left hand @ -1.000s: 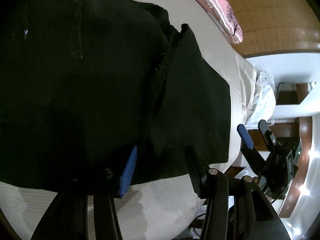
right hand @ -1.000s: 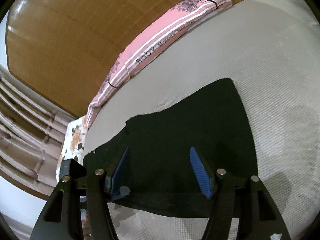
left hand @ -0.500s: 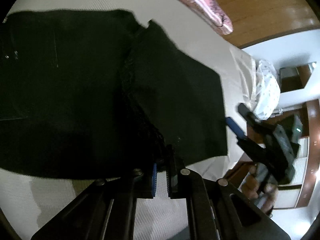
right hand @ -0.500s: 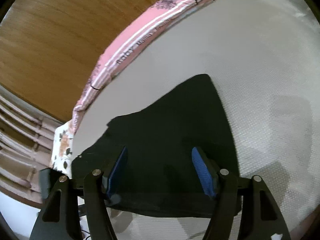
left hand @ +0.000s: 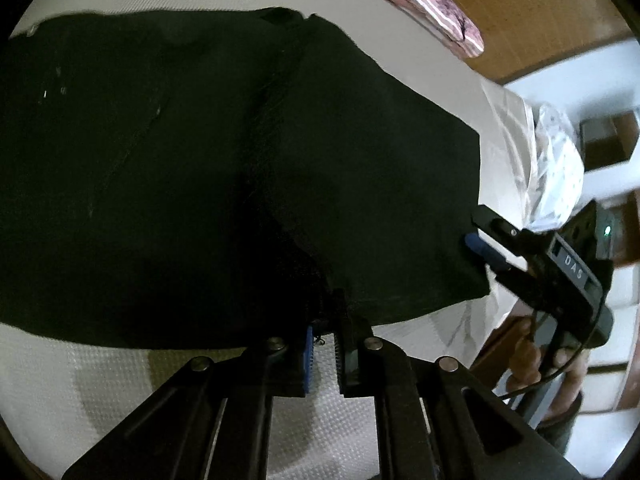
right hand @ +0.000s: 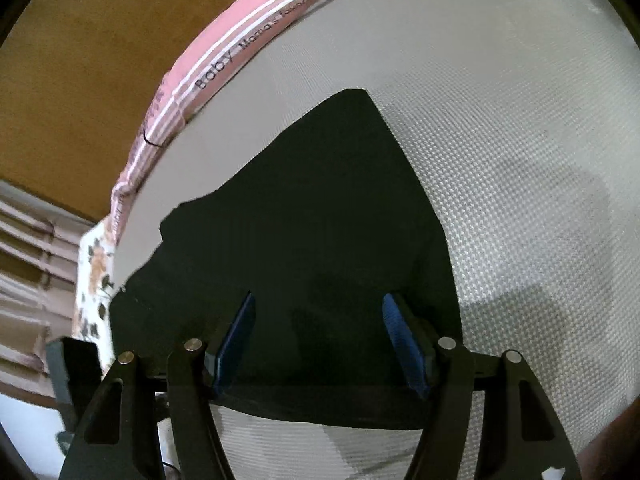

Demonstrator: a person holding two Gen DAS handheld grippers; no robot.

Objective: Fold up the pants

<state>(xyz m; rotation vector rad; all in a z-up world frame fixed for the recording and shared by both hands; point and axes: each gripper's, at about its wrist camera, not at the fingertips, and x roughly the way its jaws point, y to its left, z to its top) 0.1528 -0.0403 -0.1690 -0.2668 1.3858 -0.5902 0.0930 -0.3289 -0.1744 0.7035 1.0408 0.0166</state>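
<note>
Left wrist: left tool (left hand: 323, 334) pinching pants (left hand: 224, 168) hem.

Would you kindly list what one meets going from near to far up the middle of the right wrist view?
Right gripper, jaws apart → near hem of the black pants → white textured bedcover beyond the pants' far corner → pink striped pillow printed "Baby" → brown wooden wall.

White textured mattress cover (right hand: 500, 152) underneath. Pink striped pillow (right hand: 224, 68), printed "Baby", along far edge, against brown wooden headboard (right hand: 80, 60). Floral cloth (right hand: 94, 272) beside.
</note>
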